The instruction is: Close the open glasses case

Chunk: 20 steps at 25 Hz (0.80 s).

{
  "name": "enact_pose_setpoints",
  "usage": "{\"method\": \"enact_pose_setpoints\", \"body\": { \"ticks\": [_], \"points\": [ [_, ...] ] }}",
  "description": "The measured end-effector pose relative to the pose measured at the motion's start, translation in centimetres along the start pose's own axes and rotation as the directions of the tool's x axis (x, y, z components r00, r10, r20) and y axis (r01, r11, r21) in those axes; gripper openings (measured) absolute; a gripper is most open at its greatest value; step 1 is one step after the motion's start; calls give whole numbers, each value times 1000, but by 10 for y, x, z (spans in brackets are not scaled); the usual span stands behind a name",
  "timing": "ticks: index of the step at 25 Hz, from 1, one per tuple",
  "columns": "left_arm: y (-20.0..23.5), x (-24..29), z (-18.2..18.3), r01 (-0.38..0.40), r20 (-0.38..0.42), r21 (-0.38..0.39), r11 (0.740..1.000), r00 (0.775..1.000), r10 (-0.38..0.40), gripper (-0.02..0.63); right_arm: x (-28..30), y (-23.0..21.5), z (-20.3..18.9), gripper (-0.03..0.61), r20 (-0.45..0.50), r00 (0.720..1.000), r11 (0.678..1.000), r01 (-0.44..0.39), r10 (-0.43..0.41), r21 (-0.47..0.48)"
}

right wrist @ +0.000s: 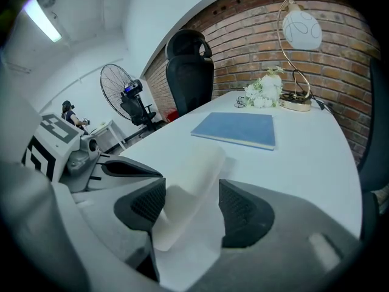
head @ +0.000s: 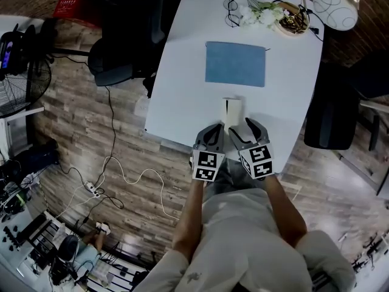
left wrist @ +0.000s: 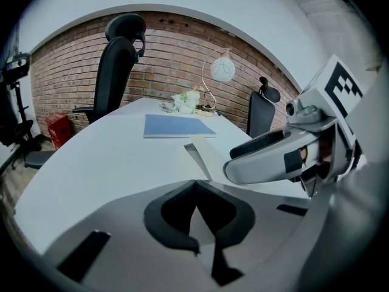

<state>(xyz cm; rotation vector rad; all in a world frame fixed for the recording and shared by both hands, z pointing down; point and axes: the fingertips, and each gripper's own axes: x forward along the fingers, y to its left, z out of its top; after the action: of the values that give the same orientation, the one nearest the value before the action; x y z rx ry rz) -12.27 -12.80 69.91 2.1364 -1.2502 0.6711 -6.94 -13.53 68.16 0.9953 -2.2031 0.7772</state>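
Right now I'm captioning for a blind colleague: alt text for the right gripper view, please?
The right gripper, jaws open, straddles a white glasses case, its lid raised, on a white table. Beyond are a blue book and a lamp.

Left and right of the blue pad (head: 235, 64), the white surface (head: 182, 90) lies bare, leaving wide lanes on both sides. Nearer than the pad, a bare strip runs across. Only the open glasses case (head: 231, 110) stands there, at the near edge, with the left gripper (head: 213, 129) and right gripper (head: 248, 126) crowding its near end. Beyond the pad the far end is cluttered with glasses (head: 231, 12), flowers (head: 258, 14) and a lamp base (head: 293, 20). Office chairs (head: 121, 59) flank the surface on either side of the pad.
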Motion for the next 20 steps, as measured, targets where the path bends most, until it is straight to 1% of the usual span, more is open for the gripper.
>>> {"method": "enact_pose_setpoints", "body": {
  "ticks": [12,20],
  "points": [
    [5,2,-3,-11,-12,-9,1000,1000,11,3,6,2,1,276,-12,1000,1000,-14,13,-14],
    [8,2,-5,-26,-28,10,1000,999,27,3,9,5,2,276,-18,1000,1000,-20,20,-15]
  ]
}}
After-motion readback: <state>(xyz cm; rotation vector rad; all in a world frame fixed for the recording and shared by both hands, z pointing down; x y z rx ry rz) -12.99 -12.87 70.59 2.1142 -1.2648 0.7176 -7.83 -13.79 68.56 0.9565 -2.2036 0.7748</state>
